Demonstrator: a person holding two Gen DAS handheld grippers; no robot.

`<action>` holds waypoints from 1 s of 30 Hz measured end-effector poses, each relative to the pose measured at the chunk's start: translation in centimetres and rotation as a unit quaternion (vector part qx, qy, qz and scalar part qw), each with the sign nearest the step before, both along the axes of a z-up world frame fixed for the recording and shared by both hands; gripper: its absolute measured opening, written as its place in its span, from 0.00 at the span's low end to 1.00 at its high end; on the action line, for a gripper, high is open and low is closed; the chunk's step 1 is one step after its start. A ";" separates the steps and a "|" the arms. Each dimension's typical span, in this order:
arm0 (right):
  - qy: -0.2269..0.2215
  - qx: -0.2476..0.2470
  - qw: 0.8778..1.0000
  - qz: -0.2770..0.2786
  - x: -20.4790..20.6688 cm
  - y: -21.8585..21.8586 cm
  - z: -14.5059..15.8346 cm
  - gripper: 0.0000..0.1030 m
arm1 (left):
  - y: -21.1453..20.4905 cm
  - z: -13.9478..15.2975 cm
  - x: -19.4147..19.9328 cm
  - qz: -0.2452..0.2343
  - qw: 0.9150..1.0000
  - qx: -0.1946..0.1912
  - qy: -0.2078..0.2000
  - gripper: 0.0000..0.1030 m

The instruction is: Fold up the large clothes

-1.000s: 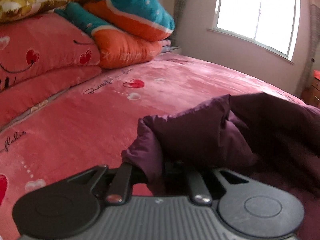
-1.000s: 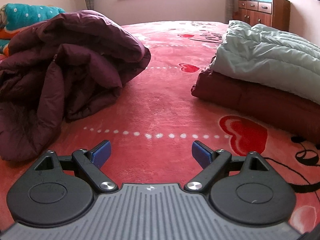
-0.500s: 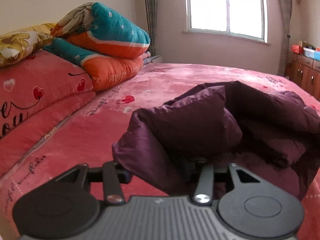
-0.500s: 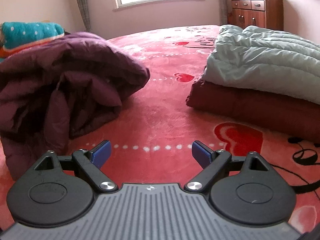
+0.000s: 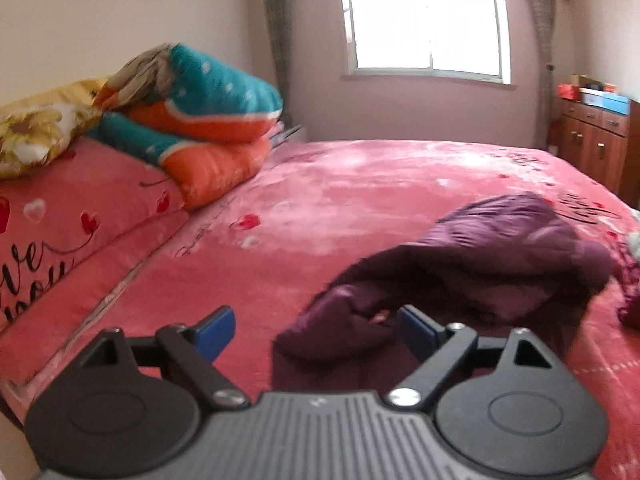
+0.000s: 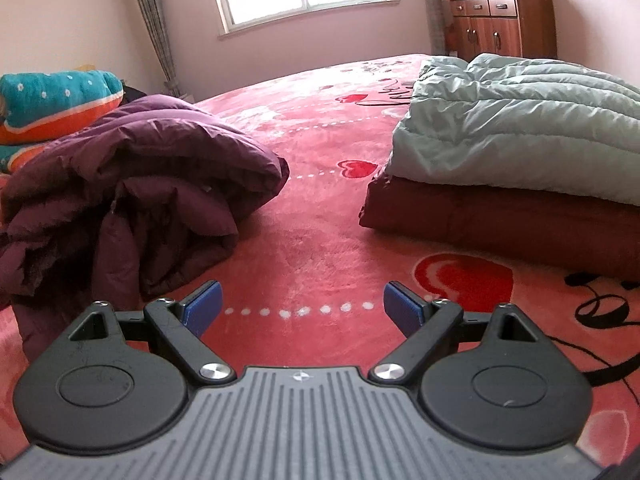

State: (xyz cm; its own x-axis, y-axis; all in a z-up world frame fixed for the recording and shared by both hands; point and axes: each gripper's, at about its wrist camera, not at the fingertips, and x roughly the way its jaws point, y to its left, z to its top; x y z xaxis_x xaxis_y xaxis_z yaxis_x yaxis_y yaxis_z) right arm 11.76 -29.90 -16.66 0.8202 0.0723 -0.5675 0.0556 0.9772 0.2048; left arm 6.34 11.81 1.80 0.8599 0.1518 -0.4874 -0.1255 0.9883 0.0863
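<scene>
A dark purple padded coat (image 5: 480, 268) lies bunched and partly folded on the pink bed cover (image 5: 320, 208). My left gripper (image 5: 316, 326) hovers above its near edge, jaws opening wide; the coat's end lies below and between the blue pads without being pressed. In the right wrist view the same coat (image 6: 132, 196) sits at the left in a thick roll. My right gripper (image 6: 302, 308) stands open over bare cover to the coat's right, nothing between its fingers.
A folded pale green padded coat (image 6: 516, 128) rests on a dark red one (image 6: 500, 224) at the right. Stacked teal and orange blankets (image 5: 200, 120) and pink pillows (image 5: 80, 216) line the left. A wooden dresser (image 6: 504, 20) stands by the far wall.
My left gripper let go of the purple coat's end, opened wide and rose back from it; the coat dropped onto the bed. The right gripper stayed open and barely shifted.
</scene>
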 end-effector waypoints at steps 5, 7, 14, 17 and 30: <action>0.001 0.004 1.000 -0.003 0.2 0.1 -0.2 1.00 | -6.9 -1.0 -1.8 -0.093 0.995 0.021 -0.012 0.86; -0.001 0.000 1.000 -0.001 0.2 0.0 -0.1 1.00 | -9.9 -2.2 -1.6 -0.138 0.990 0.023 -0.010 0.86; -0.008 0.015 1.000 -0.012 0.7 -1.5 0.4 1.00 | -19.5 -8.8 1.9 -0.217 0.973 0.065 0.031 0.85; -0.011 0.021 1.000 -0.017 0.9 -2.3 0.6 1.00 | -22.2 -11.8 4.4 -0.199 0.975 0.095 0.041 0.82; -0.009 0.061 0.998 -0.034 1.9 -4.9 0.3 1.00 | -24.2 -16.5 11.4 -0.097 0.982 0.153 0.053 0.33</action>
